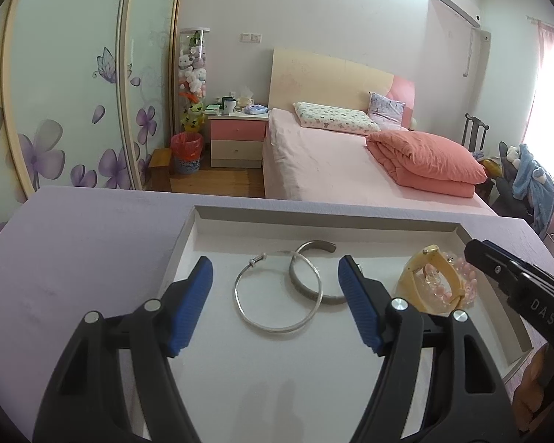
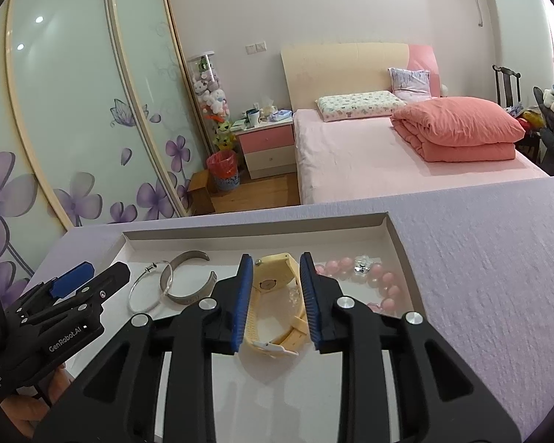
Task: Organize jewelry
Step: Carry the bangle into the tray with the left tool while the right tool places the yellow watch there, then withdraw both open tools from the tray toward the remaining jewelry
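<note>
A shallow white tray [image 1: 328, 221] sits on a lilac tablecloth [image 2: 480, 258]. In it lie a thin silver bangle [image 1: 237, 297], a wide silver cuff [image 1: 327, 299], a pale yellow watch [image 2: 273, 284] and a pink bead bracelet [image 2: 384, 280]. My left gripper [image 1: 275, 262] hangs open over the tray, its blue pads either side of the bangle and cuff without touching them. My right gripper [image 2: 276, 258] is open a little, and the watch lies in the tray between its blue pads. In the left wrist view the right gripper [image 1: 476, 251] shows at the tray's right end.
The tray has low raised walls on all sides. Beyond the table's far edge are a pink bed [image 1: 332, 158], a bedside cabinet [image 1: 236, 140] and sliding wardrobe doors [image 2: 74, 110] on the left. A hand [image 2: 22, 409] holds the left gripper.
</note>
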